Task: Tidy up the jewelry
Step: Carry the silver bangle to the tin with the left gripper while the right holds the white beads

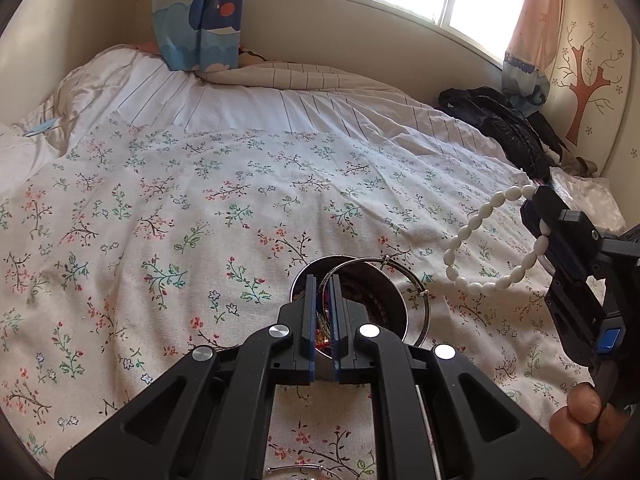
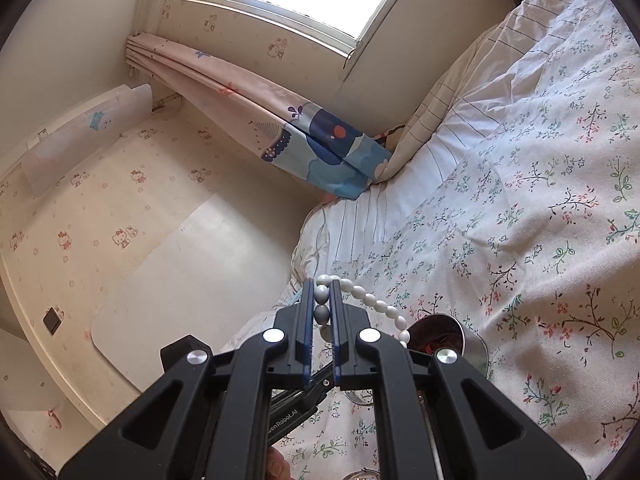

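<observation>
Right gripper (image 2: 323, 300) jaws pinch white bead bracelet (image 1: 476, 240) — left gripper's (image 1: 323, 284) grip silver bangle (image 1: 384, 276).

white bead bracelet (image 1: 486, 240), floral-print bedspread (image 1: 200, 220)

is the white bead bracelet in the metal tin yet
No, out. The white bead bracelet hangs in the air from the right gripper, beside the metal tin.

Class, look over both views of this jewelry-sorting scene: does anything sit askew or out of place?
Yes. A silver bangle leans tilted on the round metal tin's rim, half in and half out. The white bead bracelet hangs in the air from the right gripper, not yet in the tin.
</observation>
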